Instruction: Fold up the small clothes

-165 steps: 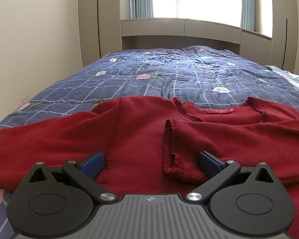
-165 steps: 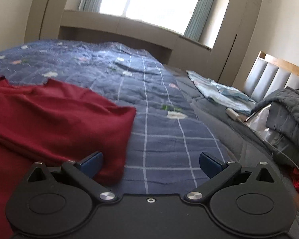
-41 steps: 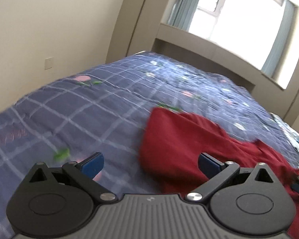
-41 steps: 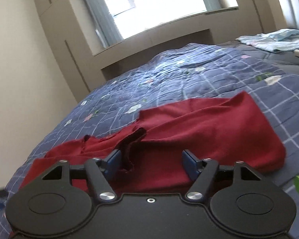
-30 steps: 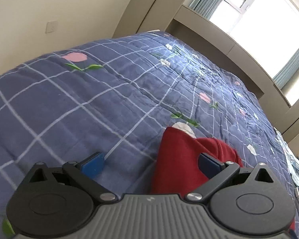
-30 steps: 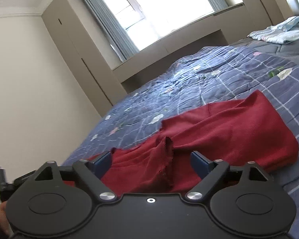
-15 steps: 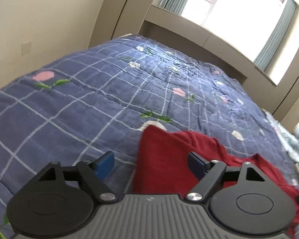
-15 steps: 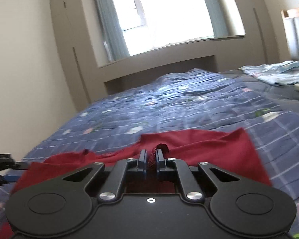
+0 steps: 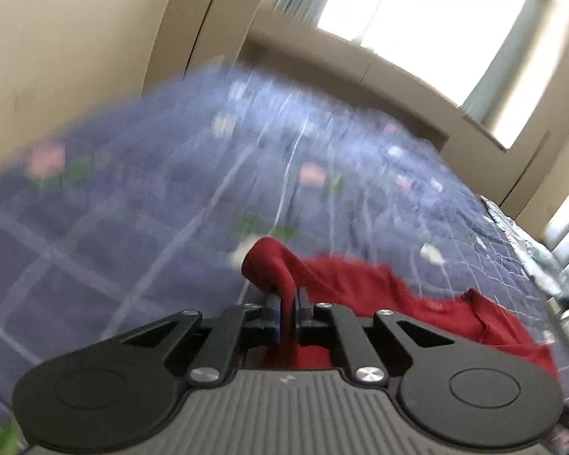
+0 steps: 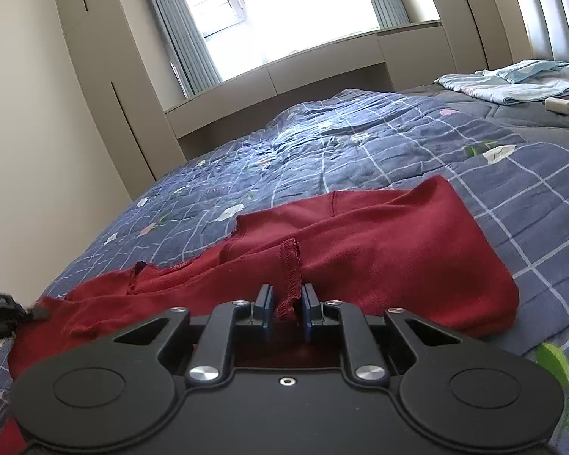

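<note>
A dark red sweater (image 10: 379, 250) lies spread on the blue checked quilt (image 10: 360, 151). My right gripper (image 10: 287, 309) is shut on the sweater's frayed cuff edge, which stands up between the blue pads. In the blurred left wrist view, my left gripper (image 9: 286, 316) is shut on a fold of the same red sweater (image 9: 364, 288), which loops up over the fingertips. The left gripper's body shows at the far left of the right wrist view (image 10: 0, 314).
The quilt (image 9: 170, 189) covers a wide bed. Beige wardrobes (image 10: 106, 87) and a window ledge stand behind it. A light blue cloth (image 10: 508, 79) and a white charger (image 10: 557, 105) lie at the far right by the headboard.
My left gripper closed on the sweater's left edge and is moving, blurring its view. My right gripper stayed shut on the cuff; its view tilted lower toward the sweater.
</note>
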`<action>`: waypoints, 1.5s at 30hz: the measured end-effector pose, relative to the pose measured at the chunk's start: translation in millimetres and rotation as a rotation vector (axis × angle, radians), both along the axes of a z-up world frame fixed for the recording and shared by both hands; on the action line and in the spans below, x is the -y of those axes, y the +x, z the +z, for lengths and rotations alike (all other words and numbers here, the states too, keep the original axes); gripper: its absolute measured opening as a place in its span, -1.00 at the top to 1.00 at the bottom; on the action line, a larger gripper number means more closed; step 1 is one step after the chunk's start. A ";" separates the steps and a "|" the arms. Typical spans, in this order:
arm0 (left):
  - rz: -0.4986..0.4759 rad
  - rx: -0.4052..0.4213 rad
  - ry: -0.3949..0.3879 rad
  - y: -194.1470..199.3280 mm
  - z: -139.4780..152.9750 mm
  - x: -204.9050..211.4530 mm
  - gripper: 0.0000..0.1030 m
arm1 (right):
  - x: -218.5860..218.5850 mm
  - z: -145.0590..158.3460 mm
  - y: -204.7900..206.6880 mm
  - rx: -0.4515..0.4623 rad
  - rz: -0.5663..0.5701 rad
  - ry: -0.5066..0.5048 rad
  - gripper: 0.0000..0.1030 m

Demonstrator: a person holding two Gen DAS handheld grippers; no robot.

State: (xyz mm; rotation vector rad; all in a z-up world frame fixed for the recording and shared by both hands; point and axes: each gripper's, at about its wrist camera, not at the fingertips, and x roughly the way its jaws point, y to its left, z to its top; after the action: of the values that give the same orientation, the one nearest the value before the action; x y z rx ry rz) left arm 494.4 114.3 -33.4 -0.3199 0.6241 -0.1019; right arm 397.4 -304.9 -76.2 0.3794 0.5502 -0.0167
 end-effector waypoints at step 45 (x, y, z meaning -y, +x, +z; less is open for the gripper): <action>-0.007 0.147 0.777 -85.0 -33.8 83.8 0.75 | -12.6 2.5 -1.8 0.013 0.029 -0.080 0.06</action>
State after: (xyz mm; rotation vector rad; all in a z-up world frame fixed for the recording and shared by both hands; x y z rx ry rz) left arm 409.4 30.5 -67.2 0.4380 0.4774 0.1123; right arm 395.6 -292.3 -73.7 0.2934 0.5403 -0.0082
